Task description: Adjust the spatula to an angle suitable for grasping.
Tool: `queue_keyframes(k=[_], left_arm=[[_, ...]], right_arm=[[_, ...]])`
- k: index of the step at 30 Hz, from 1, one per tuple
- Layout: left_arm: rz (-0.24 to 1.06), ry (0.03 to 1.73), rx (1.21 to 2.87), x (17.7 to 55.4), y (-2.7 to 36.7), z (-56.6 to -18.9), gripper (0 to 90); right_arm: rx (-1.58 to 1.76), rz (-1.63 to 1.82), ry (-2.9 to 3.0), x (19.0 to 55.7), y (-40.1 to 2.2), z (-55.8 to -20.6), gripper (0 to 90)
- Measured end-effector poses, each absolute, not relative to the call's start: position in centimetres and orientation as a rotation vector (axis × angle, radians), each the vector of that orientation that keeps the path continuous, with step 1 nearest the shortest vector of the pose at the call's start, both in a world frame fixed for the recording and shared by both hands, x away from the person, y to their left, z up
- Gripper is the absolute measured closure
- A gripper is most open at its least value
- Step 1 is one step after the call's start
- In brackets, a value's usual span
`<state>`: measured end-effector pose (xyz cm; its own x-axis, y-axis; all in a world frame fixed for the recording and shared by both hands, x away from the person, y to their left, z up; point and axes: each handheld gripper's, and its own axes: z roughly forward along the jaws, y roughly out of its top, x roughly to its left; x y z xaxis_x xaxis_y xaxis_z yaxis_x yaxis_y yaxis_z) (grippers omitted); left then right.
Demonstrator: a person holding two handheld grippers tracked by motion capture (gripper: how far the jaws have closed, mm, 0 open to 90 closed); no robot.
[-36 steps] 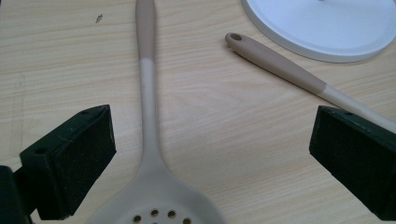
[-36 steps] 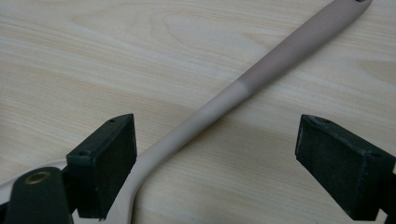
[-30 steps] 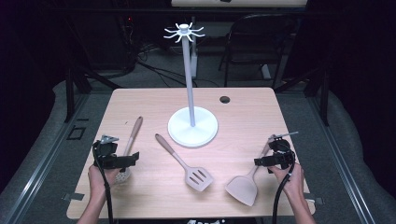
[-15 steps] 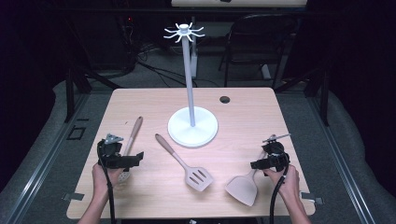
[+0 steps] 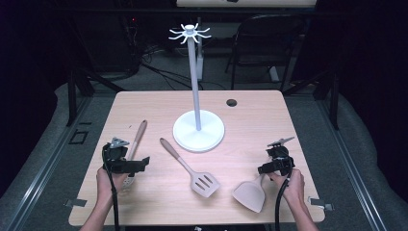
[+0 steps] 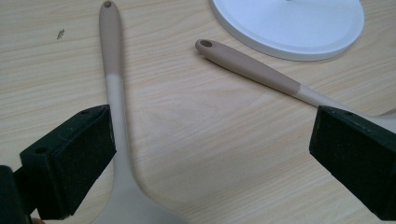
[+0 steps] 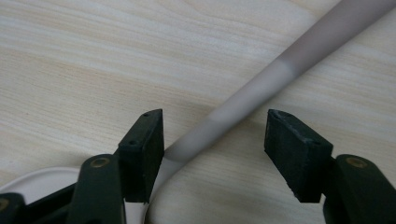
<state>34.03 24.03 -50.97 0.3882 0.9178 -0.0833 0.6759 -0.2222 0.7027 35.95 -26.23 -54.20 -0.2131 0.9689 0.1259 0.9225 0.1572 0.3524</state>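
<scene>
Three beige utensils with brown handles lie on the wooden table [image 5: 250, 120]. My right gripper [image 5: 273, 167] sits low over the handle [image 7: 261, 88] of the solid spatula [image 5: 250, 195]. Its jaws have just been closing; the handle runs slantwise between them, close to the left pad [image 7: 144, 154] and apart from the right one. At the front left my left gripper [image 5: 131, 165] is open wide. A long utensil's handle [image 6: 114, 84] passes by its left jaw, and the slotted spatula [image 5: 192, 171] reaches toward its right jaw.
A white stand [image 5: 198, 130] with a tall pole and hooks on top rises mid-table; its round base [image 6: 289, 23] lies beyond both handles. A dark cable hole [image 5: 231, 102] is at the table's back. A chair [image 5: 269, 43] stands behind the table.
The right gripper has slid a little toward the front and left, down onto the solid spatula's handle, with its jaws narrower. The left gripper has kept still.
</scene>
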Motion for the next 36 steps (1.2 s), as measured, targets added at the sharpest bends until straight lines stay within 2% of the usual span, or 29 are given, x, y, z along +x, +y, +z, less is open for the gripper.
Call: queue_keyframes(k=[12,24,36], left_arm=[[0.479,1.377,1.997,33.9,24.0,-51.0,0.2],[0.49,1.387,2.021,34.0,23.8,-51.1,0.2],[0.478,1.378,2.027,34.0,23.9,-51.0,0.3]], right_arm=[[1.891,0.511,2.316,36.9,-25.8,-54.6,46.5],[1.823,0.52,2.384,38.1,-24.6,-54.5,60.7],[1.726,0.508,2.456,37.9,-22.6,-54.3,70.1]])
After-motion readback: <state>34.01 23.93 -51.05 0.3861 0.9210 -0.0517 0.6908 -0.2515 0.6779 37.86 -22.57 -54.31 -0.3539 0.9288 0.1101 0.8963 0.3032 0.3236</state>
